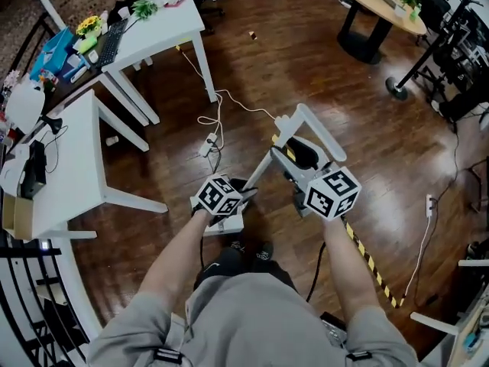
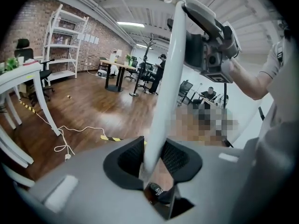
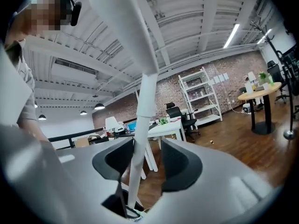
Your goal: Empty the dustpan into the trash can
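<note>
The dustpan has a long white handle [image 1: 263, 167] that ends in a white loop [image 1: 306, 117] at its far end. My left gripper [image 1: 246, 196] is shut on the lower part of the handle [image 2: 163, 92], with both pads pressed against it. A pale flat piece [image 1: 225, 222] under that gripper may be the pan. My right gripper [image 1: 302, 159] sits higher up, near the loop. In the right gripper view the handle [image 3: 140, 139] stands between the open jaws, close to the left pad and apart from the right one. No trash can shows in any view.
White tables [image 1: 69, 167] stand to the left. A white cable with a power strip [image 1: 210, 140] lies on the wooden floor ahead. Yellow-black tape [image 1: 370, 262] runs along the floor at the right. A round table [image 1: 378, 6] and a stand's base [image 1: 397, 89] are at the far right.
</note>
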A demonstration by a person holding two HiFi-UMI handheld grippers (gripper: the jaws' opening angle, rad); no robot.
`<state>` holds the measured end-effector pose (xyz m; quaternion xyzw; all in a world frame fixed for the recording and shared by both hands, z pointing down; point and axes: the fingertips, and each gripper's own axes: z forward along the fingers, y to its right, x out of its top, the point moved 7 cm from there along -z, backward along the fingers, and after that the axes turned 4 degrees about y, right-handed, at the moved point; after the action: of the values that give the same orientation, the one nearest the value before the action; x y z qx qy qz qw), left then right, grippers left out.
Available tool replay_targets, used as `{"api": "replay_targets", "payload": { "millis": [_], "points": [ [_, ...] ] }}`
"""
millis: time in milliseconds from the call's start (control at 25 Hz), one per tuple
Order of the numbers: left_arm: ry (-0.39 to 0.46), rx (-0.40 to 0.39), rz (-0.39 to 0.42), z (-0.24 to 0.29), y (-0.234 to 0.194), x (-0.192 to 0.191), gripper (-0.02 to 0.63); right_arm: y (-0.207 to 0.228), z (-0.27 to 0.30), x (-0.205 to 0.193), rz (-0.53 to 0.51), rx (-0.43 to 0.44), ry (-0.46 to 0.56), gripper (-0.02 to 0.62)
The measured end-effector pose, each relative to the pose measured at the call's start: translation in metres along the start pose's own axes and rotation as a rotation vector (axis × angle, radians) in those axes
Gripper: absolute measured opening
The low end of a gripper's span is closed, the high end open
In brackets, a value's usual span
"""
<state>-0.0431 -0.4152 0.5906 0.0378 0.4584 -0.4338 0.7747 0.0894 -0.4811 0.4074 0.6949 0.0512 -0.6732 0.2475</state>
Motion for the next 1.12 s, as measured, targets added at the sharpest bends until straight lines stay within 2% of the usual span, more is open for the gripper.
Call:
{"api": "replay_targets", "payload": {
  "millis": [80, 120, 240, 400, 560, 760, 1120],
  "points": [
    [0.015, 0.000, -0.019, 0.002, -0.013, 0.008, 0.103, 0.007, 0.019, 0.004, -0.020, 0.034, 0.010, 0.102],
    [0.016, -0.012, -0.021, 0.003, -0.018, 0.011, 0.100, 0.010, 0.027, 0.006, -0.024, 0.039, 0.008, 0.093],
    [0.008, -0.060, -0.024, 0.003, -0.035, 0.014, 0.095, 0.020, 0.049, 0.006, -0.005, 0.027, -0.017, 0.091],
    [0.012, -0.103, -0.018, 0.015, -0.062, 0.030, 0.091, 0.044, 0.076, 0.010, -0.007, -0.058, -0.046, 0.092],
    [-0.016, -0.145, -0.050, 0.035, -0.080, 0.037, 0.091, 0.077, 0.089, 0.004, 0.026, -0.134, -0.072, 0.092],
    [-0.066, -0.148, -0.085, 0.075, -0.099, 0.058, 0.088, 0.140, 0.092, -0.001, 0.074, -0.181, -0.108, 0.097],
    [-0.138, -0.123, -0.156, 0.143, -0.136, 0.081, 0.089, 0.246, 0.099, -0.023, 0.155, -0.209, -0.154, 0.103]
  ]
}}
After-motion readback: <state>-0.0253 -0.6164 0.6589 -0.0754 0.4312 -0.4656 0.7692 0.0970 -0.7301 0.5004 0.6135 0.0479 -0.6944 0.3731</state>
